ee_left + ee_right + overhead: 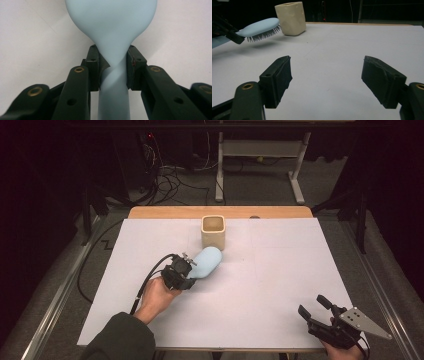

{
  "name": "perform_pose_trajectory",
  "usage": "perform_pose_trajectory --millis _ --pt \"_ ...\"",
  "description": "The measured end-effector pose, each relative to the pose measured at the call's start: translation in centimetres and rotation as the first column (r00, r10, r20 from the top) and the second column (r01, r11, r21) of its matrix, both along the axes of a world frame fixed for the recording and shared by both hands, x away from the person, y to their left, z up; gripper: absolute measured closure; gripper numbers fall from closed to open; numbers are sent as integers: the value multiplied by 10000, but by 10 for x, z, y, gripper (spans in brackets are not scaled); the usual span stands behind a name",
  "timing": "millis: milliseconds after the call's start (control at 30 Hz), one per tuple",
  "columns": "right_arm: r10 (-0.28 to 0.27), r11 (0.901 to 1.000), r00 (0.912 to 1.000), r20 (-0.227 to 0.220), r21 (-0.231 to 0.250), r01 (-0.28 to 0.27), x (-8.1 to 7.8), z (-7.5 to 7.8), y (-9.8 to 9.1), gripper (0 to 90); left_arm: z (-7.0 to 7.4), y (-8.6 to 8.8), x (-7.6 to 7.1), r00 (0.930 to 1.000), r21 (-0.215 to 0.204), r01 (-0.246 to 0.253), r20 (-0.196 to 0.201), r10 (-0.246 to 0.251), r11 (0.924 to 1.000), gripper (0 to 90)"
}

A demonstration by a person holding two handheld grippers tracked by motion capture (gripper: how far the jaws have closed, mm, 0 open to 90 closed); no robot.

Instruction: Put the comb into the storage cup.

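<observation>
A pale blue hairbrush (206,262) is clamped by the left gripper (186,271) at the narrow neck where handle meets head; in the left gripper view both pads (93,65) are seen pressed against the handle from either side. The brush is held clear of the white table sheet (260,285), just in front of the cream square cup (213,232), its head aimed toward that cup. In the right gripper view the bristles are seen pointing downward, a shadow cast on the sheet beneath them, and the brush tip is close beside the cup; whether they touch cannot be made out. The handle's end is hidden behind the left gripper and the hand (157,295) in the high view, and cut off at the bottom edge in the left gripper view.

The right gripper (315,309) is kept well apart from the cup, at the near right corner of the sheet, jaws spread wide with nothing between them. The hand holding it is cut off by the frame's lower edge.
</observation>
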State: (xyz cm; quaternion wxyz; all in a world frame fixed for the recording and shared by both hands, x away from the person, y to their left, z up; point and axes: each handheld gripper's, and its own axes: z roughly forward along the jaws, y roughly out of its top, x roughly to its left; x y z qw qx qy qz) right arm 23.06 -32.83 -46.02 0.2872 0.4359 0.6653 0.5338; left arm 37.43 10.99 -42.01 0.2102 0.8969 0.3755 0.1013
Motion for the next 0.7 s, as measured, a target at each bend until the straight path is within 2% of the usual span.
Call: perform_pose_trajectory --millis 700 --pt "-89 9999 10000 -14 -87 89 0 1 1 214 5 9 -24 9993 -575 355 123 -348 9977 691"
